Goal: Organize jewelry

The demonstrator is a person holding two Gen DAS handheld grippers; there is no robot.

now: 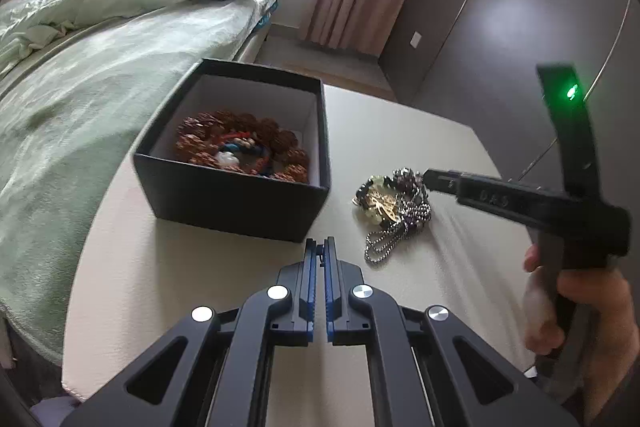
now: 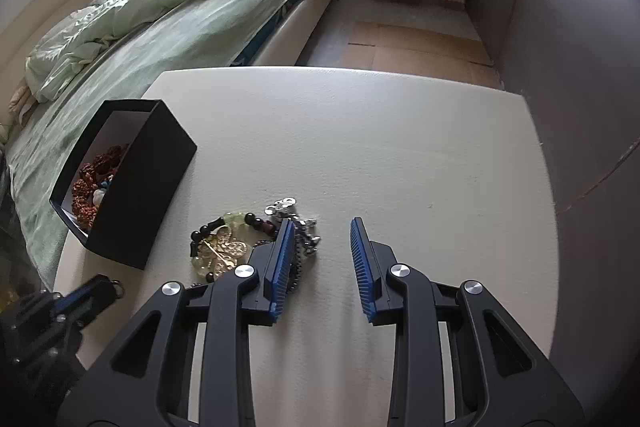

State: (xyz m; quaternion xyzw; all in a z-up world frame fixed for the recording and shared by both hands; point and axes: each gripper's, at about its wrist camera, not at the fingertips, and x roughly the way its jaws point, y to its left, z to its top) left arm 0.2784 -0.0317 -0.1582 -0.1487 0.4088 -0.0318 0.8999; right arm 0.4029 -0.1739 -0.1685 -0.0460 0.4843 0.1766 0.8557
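Note:
A black box (image 1: 232,203) with a white lining stands on the white table (image 1: 400,131) and holds a brown beaded bracelet (image 1: 240,147) and coloured beads. To its right lies a tangled pile of jewelry (image 1: 390,203): a gold pendant, green and dark beads, silver ball chains. My left gripper (image 1: 320,247) is shut just before the box, with a small metal ring (image 2: 116,285) pinched at its tip. My right gripper (image 2: 322,221) is open low over the table; its left finger (image 2: 282,255) overlaps the pile (image 2: 224,243), with nothing between the pads. A hand (image 1: 576,307) holds it.
A bed with a green cover (image 1: 80,107) runs along the table's left edge, close behind the box (image 2: 148,195). A dark wardrobe (image 1: 500,27) stands to the right. Pink curtains hang at the back. The table (image 2: 360,147) stretches bare beyond the pile.

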